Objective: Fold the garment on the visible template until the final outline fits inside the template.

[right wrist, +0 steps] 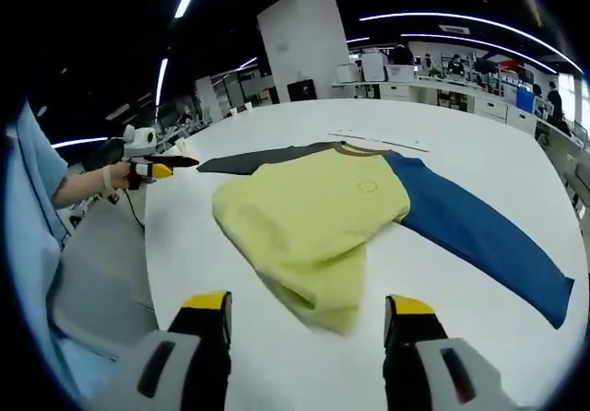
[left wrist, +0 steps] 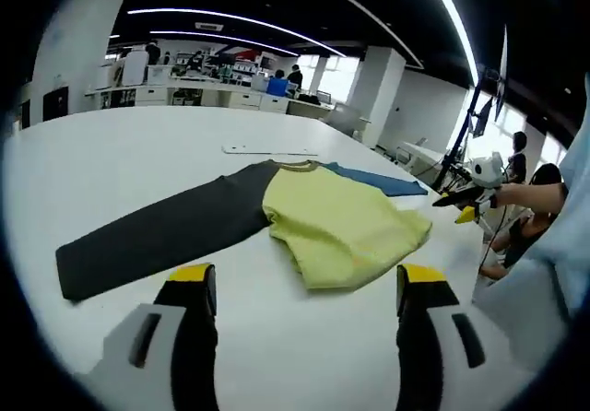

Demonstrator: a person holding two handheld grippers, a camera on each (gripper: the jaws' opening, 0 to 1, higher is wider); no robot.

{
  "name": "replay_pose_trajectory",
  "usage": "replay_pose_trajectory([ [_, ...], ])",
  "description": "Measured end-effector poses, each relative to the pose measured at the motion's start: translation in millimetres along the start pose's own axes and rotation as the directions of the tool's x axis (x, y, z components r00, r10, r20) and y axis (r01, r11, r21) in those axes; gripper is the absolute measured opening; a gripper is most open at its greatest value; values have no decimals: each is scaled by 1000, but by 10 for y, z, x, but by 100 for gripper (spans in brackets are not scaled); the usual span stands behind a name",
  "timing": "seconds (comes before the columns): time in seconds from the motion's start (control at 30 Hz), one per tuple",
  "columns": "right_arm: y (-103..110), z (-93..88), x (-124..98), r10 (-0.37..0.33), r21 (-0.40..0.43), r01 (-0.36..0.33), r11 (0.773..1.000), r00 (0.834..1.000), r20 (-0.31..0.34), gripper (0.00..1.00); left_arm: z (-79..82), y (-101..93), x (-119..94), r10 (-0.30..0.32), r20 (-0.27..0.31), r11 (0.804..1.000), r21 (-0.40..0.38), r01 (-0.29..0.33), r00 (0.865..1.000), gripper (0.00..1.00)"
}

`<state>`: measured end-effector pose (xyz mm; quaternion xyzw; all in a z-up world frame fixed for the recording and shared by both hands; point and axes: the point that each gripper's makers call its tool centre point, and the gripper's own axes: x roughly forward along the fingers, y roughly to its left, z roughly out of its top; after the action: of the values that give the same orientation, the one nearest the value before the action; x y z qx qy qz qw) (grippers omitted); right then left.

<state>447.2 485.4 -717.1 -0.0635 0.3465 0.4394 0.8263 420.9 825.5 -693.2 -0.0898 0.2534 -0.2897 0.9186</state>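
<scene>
Shirt (left wrist: 346,227) lies bunched mid-table (left wrist: 111,162), sleeves spread; left gripper (left wrist: 304,291) and right gripper (right wrist: 309,323) hover wide open, holding nothing; a careless grab risks dragging it off the faint template (left wrist: 267,150)

Open office: ceiling light strips (left wrist: 230,19), white pillar (right wrist: 304,42).

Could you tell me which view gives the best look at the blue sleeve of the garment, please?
The right gripper view: the blue sleeve lies fully spread across the white table, shoulder to cuff. In the left gripper view only a narrow strip of it shows past the yellow body.
</scene>
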Motion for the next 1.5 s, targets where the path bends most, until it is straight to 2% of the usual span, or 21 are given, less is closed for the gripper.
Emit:
replay_pose_trajectory([
  [0.03, -32, -3, 18, -5, -4, 5, 1000, 1000, 3, 57, -36, -70, 45, -26, 2, 999, -24, 26, 1000, 59],
  [0.1, -57, -12, 45, -15, 7, 15, 1000, 1000, -2, 51, -87, -89, 113, -19, 1, 999, -29, 19, 1000, 53],
  [0.2, -116, 4, 73, -56, -20, 56, 998, 998, -3, 48, -200, -120, 248, -8, -25, 999, -37, 7, 1000, 53],
  [0.27, -118, 8, 89, -66, -11, 66, 998, 998, -10, 41, -258, -127, 308, -2, -49, 1000, -19, 1, 999, 50],
  [0.43, -192, 1, 96, -54, -17, 53, 998, 998, -22, 40, -250, -141, 364, -11, -54, 1000, -30, 10, 998, 48],
  [0.6, -202, -53, 174, -35, 20, 35, 999, 999, -36, 40, -255, -115, 389, -11, -61, 998, -57, 8, 998, 39],
  [0.77, -120, -110, 253, -33, -18, 32, 999, 997, -67, 31, -260, -156, 402, -23, -66, 997, -77, 18, 998, 33],
  [0.83, -131, -109, 272, -54, -31, 52, 998, 996, -67, 26, -255, -173, 403, -22, -60, 996, -84, 17, 998, 34],
  [0.87, -172, -108, 275, -87, -47, 84, 995, 994, -70, 22, -259, -187, 405, -24, -58, 996, -87, 19, 998, 34],
  [0.97, -161, -99, 289, -99, -68, 94, 993, 993, -71, 1, -293, -220, 410, -29, -60, 995, -93, 23, 998, 34],
  [1.1, -159, -87, 293, -99, -23, 97, 995, 992, -80, 0, -333, -233, 401, -31, -65, 994, -106, 24, 997, 34],
  [1.27, -92, 29, 246, -61, 18, 62, 998, 996, -68, 0, -367, -200, 369, -25, -60, 992, -122, 17, 998, 33],
  [1.37, -45, 156, 234, -41, 47, 43, 998, 998, -43, 0, -375, -192, 350, -20, -48, 990, -139, 13, 999, 33],
  [1.5, 42, 392, 241, 5, 129, -3, 992, 1000, -19, 0, -389, -192, 340, -18, -44, 989, -149, 11, 999, 32],
])
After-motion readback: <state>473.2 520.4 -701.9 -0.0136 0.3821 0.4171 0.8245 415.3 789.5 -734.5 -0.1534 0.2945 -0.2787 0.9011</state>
